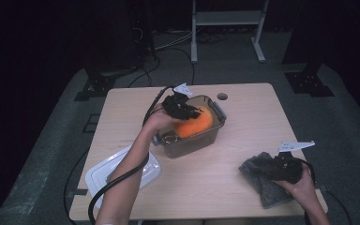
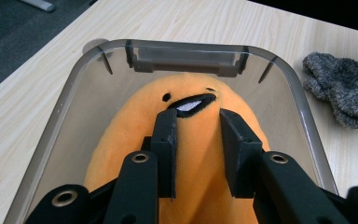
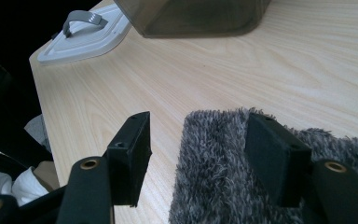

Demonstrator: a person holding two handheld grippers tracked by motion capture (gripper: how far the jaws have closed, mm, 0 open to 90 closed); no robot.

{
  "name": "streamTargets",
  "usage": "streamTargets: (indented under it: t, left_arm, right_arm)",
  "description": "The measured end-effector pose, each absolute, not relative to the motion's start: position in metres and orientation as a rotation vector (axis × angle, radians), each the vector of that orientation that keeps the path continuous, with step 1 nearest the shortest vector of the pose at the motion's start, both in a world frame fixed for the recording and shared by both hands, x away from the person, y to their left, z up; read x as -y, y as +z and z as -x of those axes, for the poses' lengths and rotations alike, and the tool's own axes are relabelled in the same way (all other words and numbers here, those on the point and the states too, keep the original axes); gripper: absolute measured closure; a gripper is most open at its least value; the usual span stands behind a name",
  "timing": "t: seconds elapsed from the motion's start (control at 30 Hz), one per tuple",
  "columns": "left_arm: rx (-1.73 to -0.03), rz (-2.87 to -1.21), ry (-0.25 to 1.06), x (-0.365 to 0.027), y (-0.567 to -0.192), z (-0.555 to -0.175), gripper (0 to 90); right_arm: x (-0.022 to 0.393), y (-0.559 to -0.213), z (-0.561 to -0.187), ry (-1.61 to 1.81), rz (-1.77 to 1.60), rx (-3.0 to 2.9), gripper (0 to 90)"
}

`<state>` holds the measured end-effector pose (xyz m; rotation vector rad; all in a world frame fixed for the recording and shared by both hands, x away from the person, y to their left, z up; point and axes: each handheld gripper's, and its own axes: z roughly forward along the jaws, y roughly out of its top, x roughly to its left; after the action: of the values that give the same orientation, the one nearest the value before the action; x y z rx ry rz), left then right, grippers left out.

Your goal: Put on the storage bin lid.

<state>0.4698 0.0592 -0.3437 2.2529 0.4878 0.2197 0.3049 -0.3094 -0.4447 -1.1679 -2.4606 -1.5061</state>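
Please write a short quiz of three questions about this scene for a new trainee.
1. True or false: the orange plush toy lies inside the smoky plastic bin.
2. Which claw has its jaws closed on the toy: A left claw, B right claw?
3. Fill in: the right claw's jaws stand open over the grey fuzzy ____.

Key: 1 true; 2 A; 3 cloth.
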Motion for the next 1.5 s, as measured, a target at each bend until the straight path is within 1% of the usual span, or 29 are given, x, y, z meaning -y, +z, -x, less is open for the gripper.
streamTargets:
  t: [0.8,1.2,1.23,1.27,1.3,1.5]
  left_arm:
    - [-0.486,-2.319,0.194,-0.054,-0.352,-0.470,68.7]
    - [-0.468,-2.364,0.203,-0.053,-0.356,-0.468,68.5]
    - [-0.466,-2.362,0.203,-0.053,-0.356,-0.468,69.1]
    - [-0.468,-2.339,0.196,-0.054,-0.354,-0.468,71.7]
    - [-0.472,-2.315,0.190,-0.055,-0.352,-0.468,71.8]
    - [-0.442,-2.298,0.202,-0.055,-0.339,-0.463,68.7]
  right_arm:
    - [0.309,-0.444,-0.305,-1.508,1.164,2.461,39.6]
    - [0.308,-0.445,-0.305,-1.504,1.158,2.464,39.6]
    - [0.308,-0.445,-0.305,-1.504,1.158,2.463,39.6]
    - [0.308,-0.445,-0.305,-1.502,1.158,2.463,39.6]
    - [0.307,-0.445,-0.305,-1.502,1.158,2.464,39.6]
    - [0.307,-0.444,-0.306,-1.503,1.159,2.463,39.6]
